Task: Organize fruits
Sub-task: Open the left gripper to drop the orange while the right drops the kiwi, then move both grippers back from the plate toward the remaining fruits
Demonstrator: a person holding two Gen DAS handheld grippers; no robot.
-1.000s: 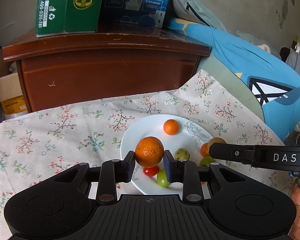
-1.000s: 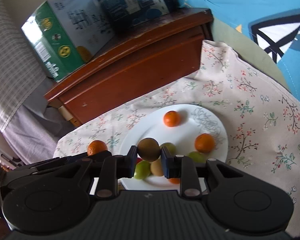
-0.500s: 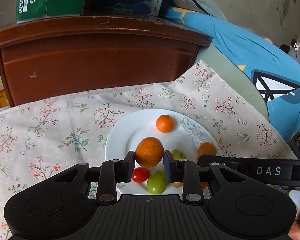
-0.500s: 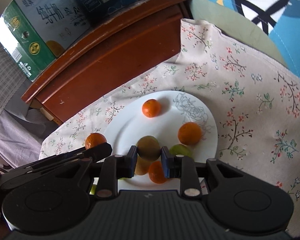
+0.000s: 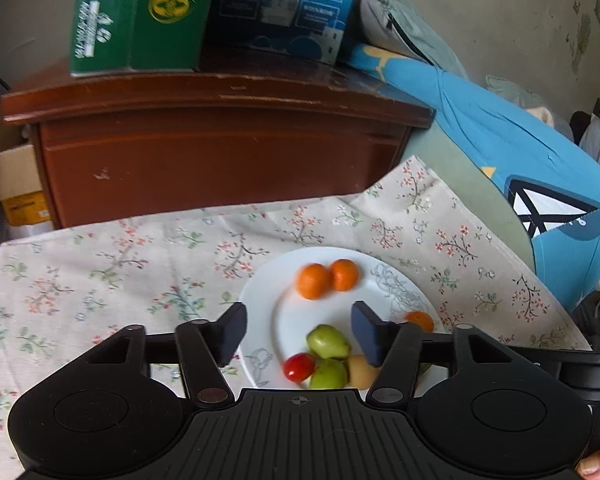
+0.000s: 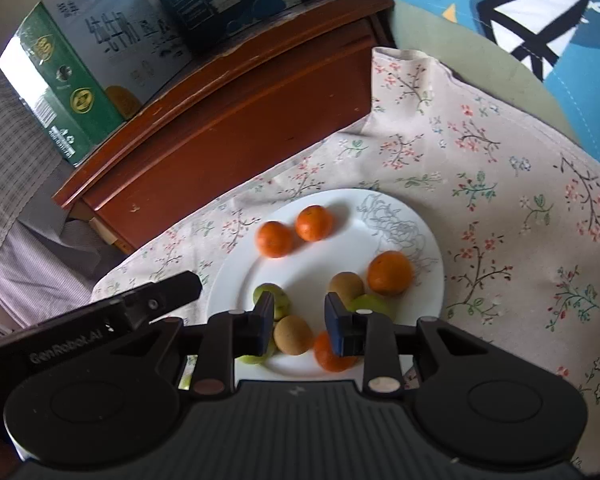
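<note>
The orange (image 5: 312,281) has left the left hand-held gripper (image 5: 298,332) and is now lying on the white plate (image 5: 260,320) beyond its opening, empty jaws, touching another orange (image 5: 344,274).

place: home | cues: wooden dresser (image 5: 220,152), floral tablecloth (image 5: 100,276), bedding (image 5: 500,140)
</note>
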